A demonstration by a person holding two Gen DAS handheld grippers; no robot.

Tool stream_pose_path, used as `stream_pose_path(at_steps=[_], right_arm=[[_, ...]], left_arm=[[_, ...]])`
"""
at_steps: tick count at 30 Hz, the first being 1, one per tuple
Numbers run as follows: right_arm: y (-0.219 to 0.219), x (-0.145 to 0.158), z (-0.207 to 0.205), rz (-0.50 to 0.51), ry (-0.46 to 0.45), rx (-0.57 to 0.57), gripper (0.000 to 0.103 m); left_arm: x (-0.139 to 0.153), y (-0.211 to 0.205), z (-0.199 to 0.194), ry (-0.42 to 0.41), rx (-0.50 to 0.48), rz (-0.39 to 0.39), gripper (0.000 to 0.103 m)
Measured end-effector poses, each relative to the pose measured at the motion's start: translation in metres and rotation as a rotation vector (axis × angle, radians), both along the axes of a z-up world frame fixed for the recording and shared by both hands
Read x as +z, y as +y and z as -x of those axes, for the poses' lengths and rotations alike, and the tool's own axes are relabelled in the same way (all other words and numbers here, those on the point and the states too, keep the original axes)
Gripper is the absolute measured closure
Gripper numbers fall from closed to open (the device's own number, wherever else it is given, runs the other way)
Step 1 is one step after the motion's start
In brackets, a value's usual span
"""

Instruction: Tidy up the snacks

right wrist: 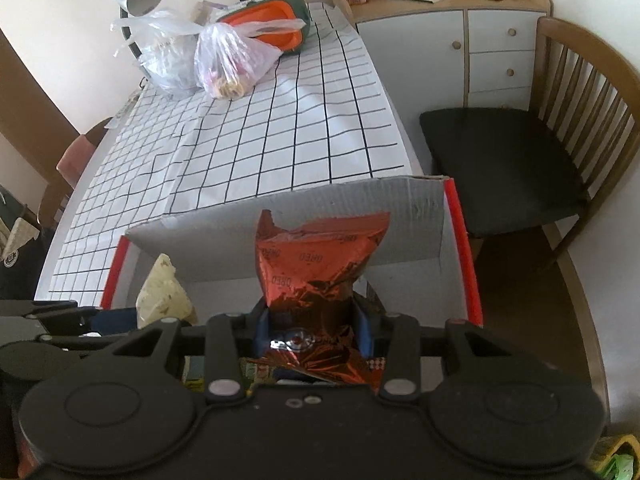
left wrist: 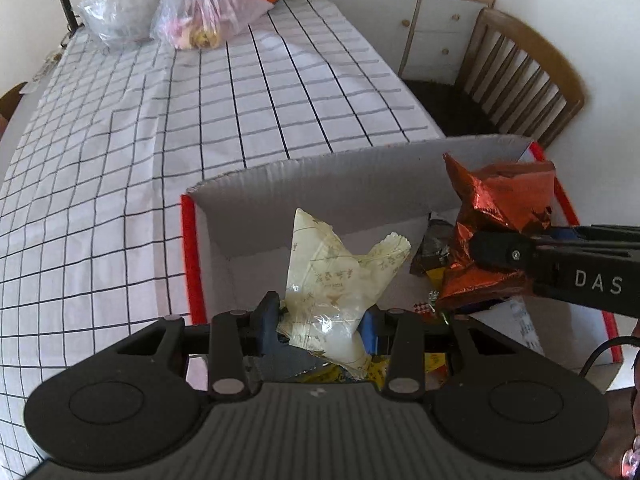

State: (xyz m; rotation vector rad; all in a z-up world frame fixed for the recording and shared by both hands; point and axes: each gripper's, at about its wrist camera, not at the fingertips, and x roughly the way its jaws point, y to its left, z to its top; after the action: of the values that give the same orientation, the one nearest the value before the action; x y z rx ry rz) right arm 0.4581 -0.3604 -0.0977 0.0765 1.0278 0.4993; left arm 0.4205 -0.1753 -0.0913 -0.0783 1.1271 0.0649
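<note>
The table under its white black-grid cloth fills the upper left and centre of both wrist views. A wooden chair with a dark seat stands at the right, and a white cabinet sits in the upper right. 2 clear plastic bags rest at the table's far end, upper left, in front of an orange and green container.

A cardboard box with red edges occupies the lower centre, its grey far wall upright and other wrappers lying on its floor.

Both grippers tilt steeply downward over the open box. The right gripper, low in the frame's centre, pinches a crumpled red foil snack bag between its blue pads, the bag standing up above the box interior. The left gripper, at lower centre of its own view, pinches a pale cream snack packet the same way, also above the box. In the left view the right gripper enters from the right edge, the 2 packets near each other but apart.
</note>
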Motion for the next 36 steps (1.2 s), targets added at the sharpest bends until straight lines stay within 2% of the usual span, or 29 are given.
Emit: stream_pose_path(at_steps=[8, 14, 20, 23, 24, 25, 26, 32, 36], right_arm=[[0.001, -0.014, -0.009, 0.011, 0.038, 0.015, 0.064], [0.003, -0.015, -0.012, 0.012, 0.045, 0.021, 0.062], [0.002, -0.014, -0.011, 0.015, 0.044, 0.028, 0.059], [0.001, -0.012, -0.008, 0.014, 0.035, 0.029, 0.054], [0.001, -0.011, -0.006, 0.013, 0.03, 0.031, 0.048], [0.0, -0.009, -0.005, 0.013, 0.024, 0.031, 0.04], [0.0, -0.008, -0.004, 0.014, 0.016, 0.029, 0.036], [-0.004, 0.002, 0.009, 0.005, -0.012, 0.032, 0.033], [-0.006, 0.013, 0.023, -0.007, -0.043, 0.038, 0.025]], left_arm=[[-0.017, -0.001, -0.019, 0.112, -0.021, 0.022, 0.062], [-0.021, -0.004, -0.024, 0.148, -0.039, 0.02, 0.062], [-0.02, -0.003, -0.024, 0.138, -0.046, 0.05, 0.055], [-0.017, -0.002, -0.021, 0.118, -0.045, 0.062, 0.044], [-0.015, -0.002, -0.019, 0.108, -0.04, 0.065, 0.039], [-0.013, -0.001, -0.018, 0.097, -0.036, 0.068, 0.039], [-0.012, 0.0, -0.016, 0.088, -0.033, 0.073, 0.039], [-0.001, 0.007, 0.002, 0.028, -0.006, 0.096, 0.038], [0.007, 0.011, 0.016, -0.006, 0.007, 0.095, 0.035]])
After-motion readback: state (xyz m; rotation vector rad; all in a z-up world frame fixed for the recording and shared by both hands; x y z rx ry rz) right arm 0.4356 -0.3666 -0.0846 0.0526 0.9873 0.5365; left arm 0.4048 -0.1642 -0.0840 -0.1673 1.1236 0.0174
